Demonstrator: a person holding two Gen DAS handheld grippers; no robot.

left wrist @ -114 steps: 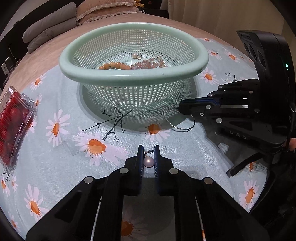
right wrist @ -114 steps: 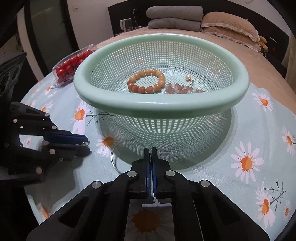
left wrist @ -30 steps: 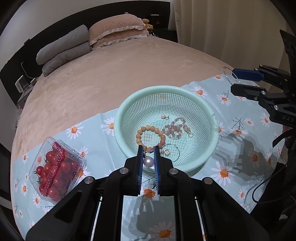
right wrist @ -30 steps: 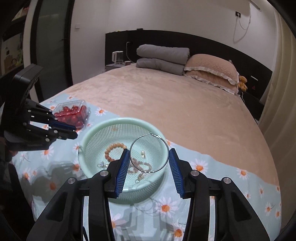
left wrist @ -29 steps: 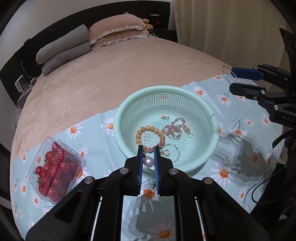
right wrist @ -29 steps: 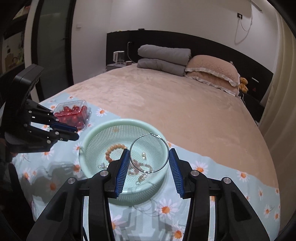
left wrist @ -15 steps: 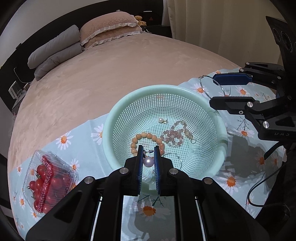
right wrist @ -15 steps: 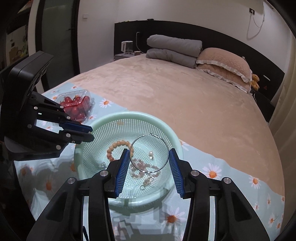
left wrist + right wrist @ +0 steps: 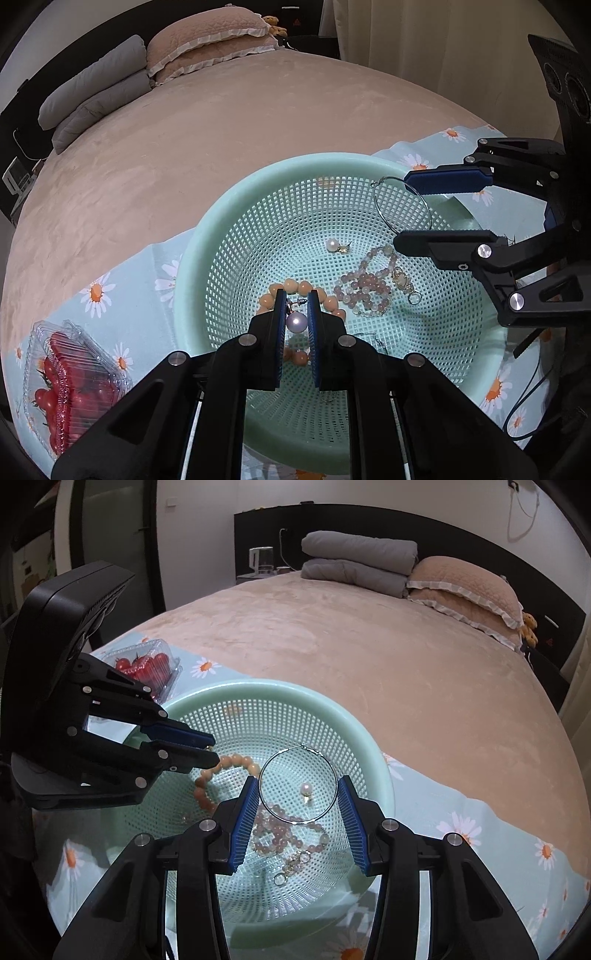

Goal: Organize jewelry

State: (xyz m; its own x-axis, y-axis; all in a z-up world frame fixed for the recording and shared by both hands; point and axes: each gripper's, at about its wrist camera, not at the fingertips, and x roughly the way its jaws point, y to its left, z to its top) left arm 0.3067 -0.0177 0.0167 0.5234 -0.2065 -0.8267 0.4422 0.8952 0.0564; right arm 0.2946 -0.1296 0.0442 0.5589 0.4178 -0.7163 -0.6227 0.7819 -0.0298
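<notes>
We are holding both grippers over the pale green basket (image 9: 229, 236), which is sitting on a daisy-print cloth (image 9: 110, 280) spread across the near end of the bed (image 9: 207, 122).

Our left gripper (image 9: 296, 299) is nearly closed and is pinching a pearl earring (image 9: 296, 322) between its blue pads, the pearl showing in the narrow gap and the post pointing toward the fingertips. It is hanging above the near side of the basket, over an orange bead bracelet (image 9: 295, 286).

Our right gripper (image 9: 298, 786) is standing about half open, with a thin hoop earring (image 9: 298, 783) spanning its two pads, its sides touching both. Its jaws have just been opening slightly with the hoop between them.

Lying on the basket floor we are seeing the orange bracelet, a pink bead bracelet (image 9: 284, 830) with a gold clasp, and a second pearl earring (image 9: 306, 788) near the middle.

A clear box of cherry tomatoes (image 9: 66, 384) is resting on the cloth, well apart from the basket on the left gripper's side.
</notes>
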